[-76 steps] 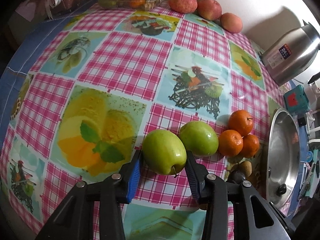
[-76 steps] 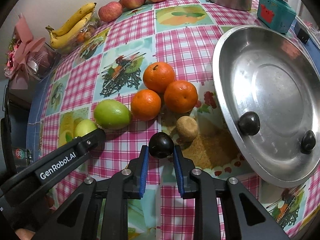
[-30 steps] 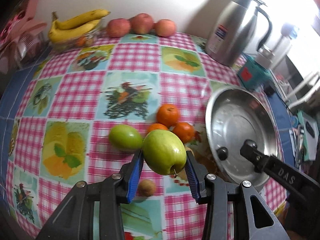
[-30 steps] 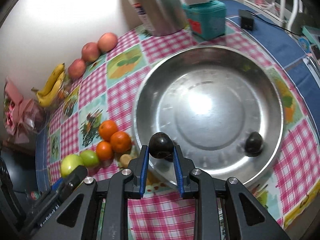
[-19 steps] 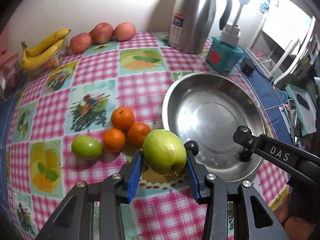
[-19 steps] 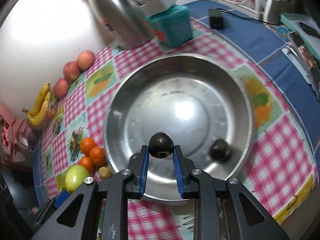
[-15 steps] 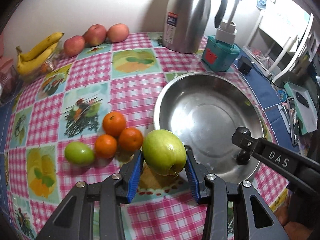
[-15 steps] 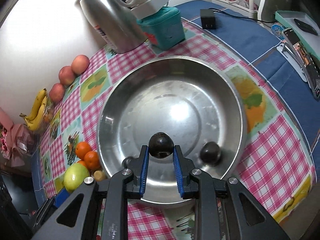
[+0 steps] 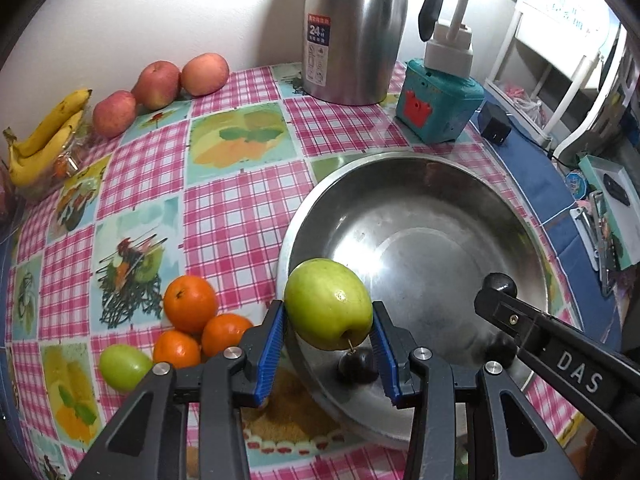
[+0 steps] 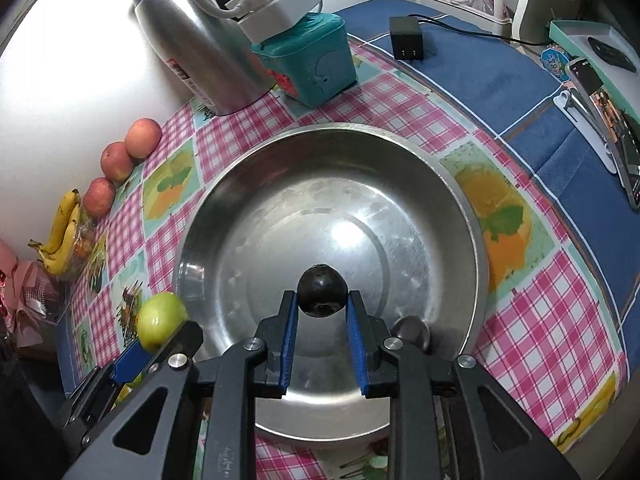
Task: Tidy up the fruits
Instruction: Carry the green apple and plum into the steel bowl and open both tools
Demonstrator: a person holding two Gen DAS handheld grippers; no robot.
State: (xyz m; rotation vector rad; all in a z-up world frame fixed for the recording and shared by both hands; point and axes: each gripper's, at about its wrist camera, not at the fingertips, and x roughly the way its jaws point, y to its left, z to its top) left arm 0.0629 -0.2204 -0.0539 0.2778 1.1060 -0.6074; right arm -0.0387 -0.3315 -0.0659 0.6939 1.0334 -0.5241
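Observation:
My left gripper [image 9: 328,342] is shut on a green apple [image 9: 328,304], held in the air over the left rim of the steel bowl [image 9: 400,200]. In the right wrist view my right gripper [image 10: 322,314] is shut on a dark plum [image 10: 322,290] above the bowl's [image 10: 332,132] middle. Two more dark plums [image 9: 356,364] [image 9: 500,350] lie on the bowl's near side. Left of the bowl, three oranges [image 9: 190,304] and a second green apple [image 9: 124,366] sit on the checked cloth. The held apple [image 10: 162,320] also shows at the left of the right wrist view.
Behind the bowl stand a steel thermos [image 9: 352,32] and a teal box [image 9: 438,108] with a white power strip on top. Three red apples [image 9: 156,84] and bananas [image 9: 44,136] line the back wall. A black charger [image 10: 406,42] and phones lie on the blue cloth at the right.
Both grippers have travelled from the fruit group toward the bowl, each keeping its fruit. The apple now hangs over the bowl's rim and the plum over its middle.

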